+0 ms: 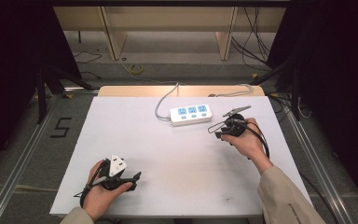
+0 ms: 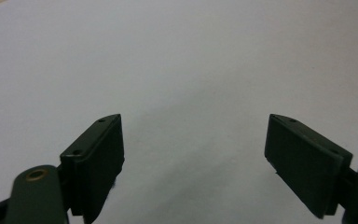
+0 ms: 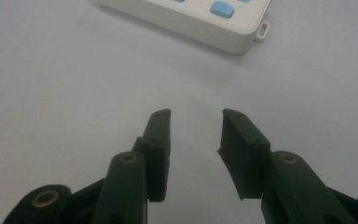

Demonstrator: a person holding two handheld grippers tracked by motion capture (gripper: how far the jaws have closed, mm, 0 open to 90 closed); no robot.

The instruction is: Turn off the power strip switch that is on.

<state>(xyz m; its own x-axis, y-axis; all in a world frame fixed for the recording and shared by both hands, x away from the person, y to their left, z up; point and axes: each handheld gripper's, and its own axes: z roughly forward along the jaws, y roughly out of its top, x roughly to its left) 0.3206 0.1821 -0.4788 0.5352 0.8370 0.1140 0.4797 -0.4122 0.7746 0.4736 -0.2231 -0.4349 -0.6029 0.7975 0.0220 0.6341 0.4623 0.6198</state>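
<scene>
1. White and bare, the table top [image 1: 168, 158] sits on a grey floor, with dark curtains to either side and wooden furniture legs beyond its far edge.
2. Toward the far middle of the table lies a white power strip [image 1: 191, 114] with three blue sockets; its grey cable [image 1: 162, 103] curls off the far edge.
3. A black figure "5" [image 1: 61, 127] is marked on the floor left of the table.
4. The person's left hand [image 1: 98, 196] rests at the near left of the table, holding the left gripper [image 1: 135, 177], which points right along the surface.
5. In the left gripper view its jaws stand wide apart over bare white table, holding nothing.
6. The right hand [image 1: 247, 140] is at the far right, a beige sleeve [image 1: 284, 196] behind it, holding the right gripper [image 1: 216, 130] just beside the right end of the power strip and pointing left.
7. In the right gripper view the right gripper's jaws are partly open with a narrow gap, empty, and the corner of the power strip [image 3: 205, 23] lies ahead of them, near but not touching.
</scene>
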